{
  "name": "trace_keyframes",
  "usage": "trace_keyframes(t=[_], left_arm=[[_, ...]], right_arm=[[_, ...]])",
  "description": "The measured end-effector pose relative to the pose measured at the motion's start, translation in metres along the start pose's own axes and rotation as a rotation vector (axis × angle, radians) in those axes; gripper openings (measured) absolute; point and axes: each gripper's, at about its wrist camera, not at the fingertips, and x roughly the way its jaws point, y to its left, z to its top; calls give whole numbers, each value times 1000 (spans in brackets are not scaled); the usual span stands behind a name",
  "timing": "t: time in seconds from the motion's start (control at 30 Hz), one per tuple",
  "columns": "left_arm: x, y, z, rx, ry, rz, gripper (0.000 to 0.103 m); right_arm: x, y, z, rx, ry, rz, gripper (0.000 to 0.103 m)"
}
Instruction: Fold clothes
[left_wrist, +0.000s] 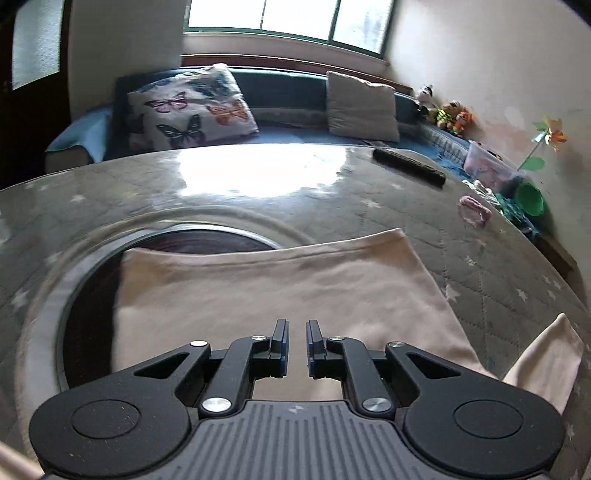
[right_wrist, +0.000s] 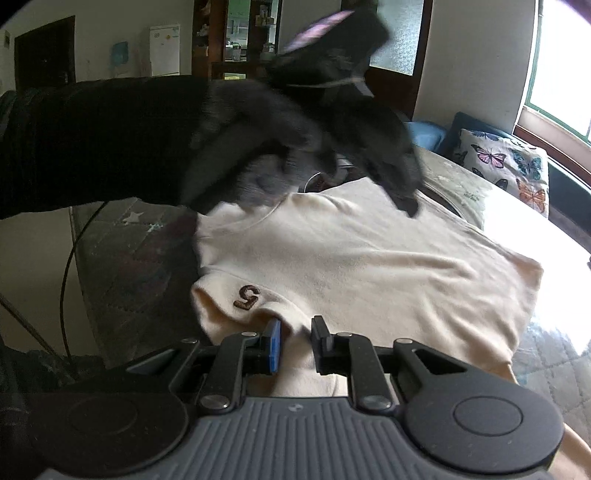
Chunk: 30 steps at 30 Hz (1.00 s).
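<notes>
The cream shirt (right_wrist: 351, 266) lies spread on the quilted counter (left_wrist: 480, 229), its far edge over the round dark inset at twelve o'clock. The right tongs (right_wrist: 295, 328) are clamped on a fold of its near edge, and a pull now could drag the layers askew. The left tongs (left_wrist: 296, 332) hover nearly together, empty, angled downward.

The garment (left_wrist: 280, 291) lies flat on the table (left_wrist: 369, 192), partly over the table's round inset (left_wrist: 207, 238). Toward the far right edge lie a remote (left_wrist: 408, 166) and a small looped band (left_wrist: 474, 214) — behind the table, a couch (left_wrist: 288, 92) bearing two cushions.
</notes>
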Motion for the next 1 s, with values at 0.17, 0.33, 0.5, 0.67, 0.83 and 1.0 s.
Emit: trace_keyframes(t=[0.17,0.33,0.5,0.67,0.83,1.0], left_arm=[[25,-2,1,-3,38,-3,11],[32,1,-1,-21,29,-1,9],[33,3,0,-27,21,-6,9],[21,7,-2,-39,12,-5,10],[-11,13,-15,-22,-19,-30,10],[-37,23,-36,-17,-33,-14,10]], right_arm=[[-2,-1,0,-7,-2,10,3],[-13,3,-5,-30,5,44,2],[-13,7,-10,-29,18,57,2],[-16,-2,-7,40,12,59,5],[-31,-30,-2,139,-38,-9,8],[-13,-73,-1,287,-49,-151,9]])
